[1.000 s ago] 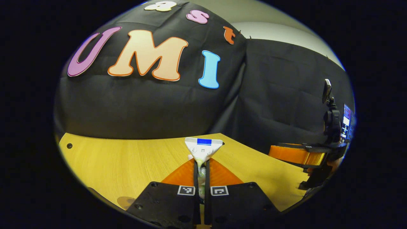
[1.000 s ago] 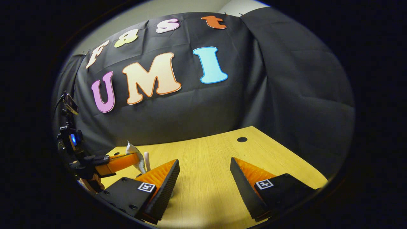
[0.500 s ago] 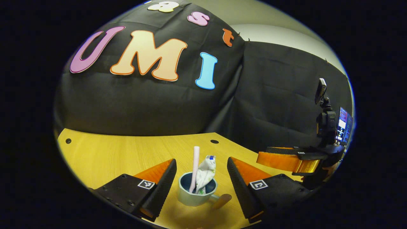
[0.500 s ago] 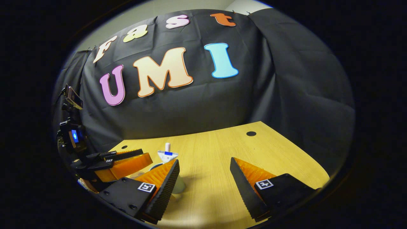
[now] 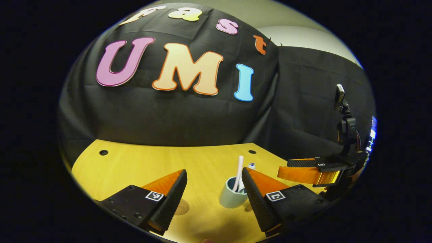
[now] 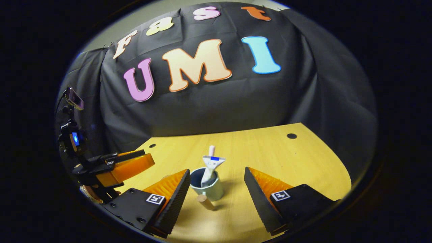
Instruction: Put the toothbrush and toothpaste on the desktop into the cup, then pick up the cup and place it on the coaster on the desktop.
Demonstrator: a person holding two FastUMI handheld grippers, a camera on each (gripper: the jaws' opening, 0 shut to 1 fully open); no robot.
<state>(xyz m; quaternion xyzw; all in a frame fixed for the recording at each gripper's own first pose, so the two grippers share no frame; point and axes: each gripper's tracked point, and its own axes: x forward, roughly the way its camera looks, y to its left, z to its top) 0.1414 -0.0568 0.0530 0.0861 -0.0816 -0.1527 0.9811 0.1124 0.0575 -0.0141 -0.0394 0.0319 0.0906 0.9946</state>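
Observation:
A pale blue-grey cup [image 6: 208,190] with a wooden handle [image 6: 203,201] stands upright on the yellow desktop [image 6: 270,152]. A white toothbrush [image 6: 211,150] and a crumpled white toothpaste tube [image 6: 212,164] stand in it. My right gripper [image 6: 216,169] is open, and the cup sits just ahead between its fingers, untouched. My left gripper [image 5: 213,170] is open and holds nothing. In the left gripper view the cup [image 5: 231,197] is beside its right finger, which hides part of the cup. A round wooden coaster [image 5: 181,207] peeks out behind its left finger.
The black cloth wall closes off the back of the desktop. Small cable holes [image 6: 291,136] [image 5: 103,152] mark the far corners. In the right gripper view the left gripper [image 6: 149,158] hovers left of the cup. In the left gripper view the right gripper [image 5: 282,167] shows at the right.
The left gripper opened, dropped the toothpaste into the cup and drew back to the left. The right gripper swung toward the cup, which now lies between its open fingers.

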